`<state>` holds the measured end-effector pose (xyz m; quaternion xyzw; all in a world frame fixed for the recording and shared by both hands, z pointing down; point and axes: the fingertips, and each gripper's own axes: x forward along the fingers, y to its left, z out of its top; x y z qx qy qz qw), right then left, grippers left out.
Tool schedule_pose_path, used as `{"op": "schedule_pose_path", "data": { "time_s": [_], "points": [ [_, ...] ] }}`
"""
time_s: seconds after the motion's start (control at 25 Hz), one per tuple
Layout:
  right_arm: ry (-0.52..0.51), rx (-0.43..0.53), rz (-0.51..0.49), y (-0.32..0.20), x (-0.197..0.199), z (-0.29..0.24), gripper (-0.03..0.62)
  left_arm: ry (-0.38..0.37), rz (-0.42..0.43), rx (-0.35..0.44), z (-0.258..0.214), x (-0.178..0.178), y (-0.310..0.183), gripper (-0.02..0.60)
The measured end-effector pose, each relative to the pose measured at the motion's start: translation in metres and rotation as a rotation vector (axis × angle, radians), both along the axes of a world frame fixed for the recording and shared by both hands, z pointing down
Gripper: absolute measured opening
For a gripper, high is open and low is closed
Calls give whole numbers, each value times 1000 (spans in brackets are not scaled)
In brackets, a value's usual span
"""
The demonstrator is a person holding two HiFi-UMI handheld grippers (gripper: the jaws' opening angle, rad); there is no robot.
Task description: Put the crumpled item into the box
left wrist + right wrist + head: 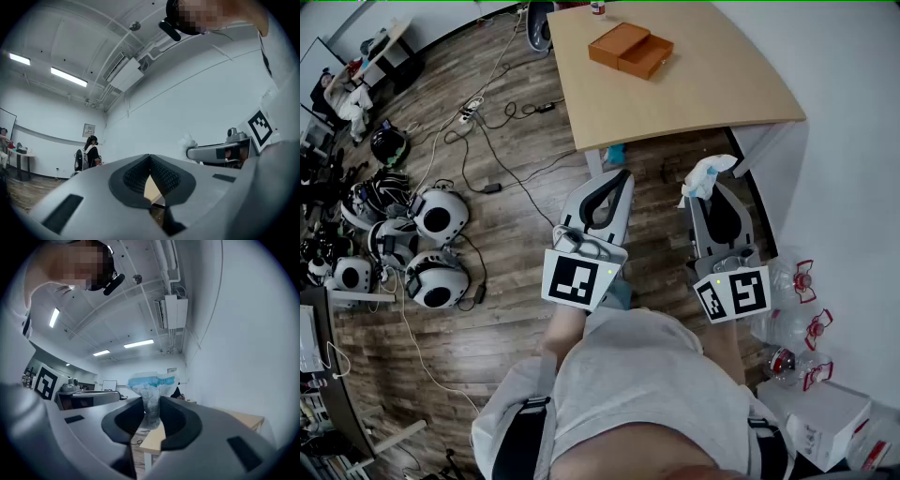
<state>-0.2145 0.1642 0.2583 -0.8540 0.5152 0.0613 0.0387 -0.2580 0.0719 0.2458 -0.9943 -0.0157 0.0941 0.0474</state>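
My right tongs (pixel 709 194) are clamped on the crumpled item (pixel 709 172), a white wad with pale blue print (paper or thin plastic, I cannot tell which). The jaws stand partly apart with their pads pressing its lower part from both sides, and the rest of it bunches up past the tips. My left tongs (pixel 617 180) are held beside the right ones, jaws closed tip to tip with nothing between them. Both pairs point slightly upward toward the wooden table (pixel 722 89) ahead, and the item hangs in the air short of its near edge. The low orange box (pixel 630 49) sits on the table well beyond both sets of tips, more in line with the left tongs than the right.
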Motion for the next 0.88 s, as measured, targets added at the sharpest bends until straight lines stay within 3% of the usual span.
{"op": "schedule_pose_path", "data": {
  "time_s": [0.36, 0.88],
  "points": [
    [-7, 1, 8, -23, 16, 1, 100, -12, 17, -4, 3, 18, -24, 12],
    [17, -33, 22, -67, 68, 6, 100, -13, 58, -20, 7, 80, -64, 12]
  ]
}}
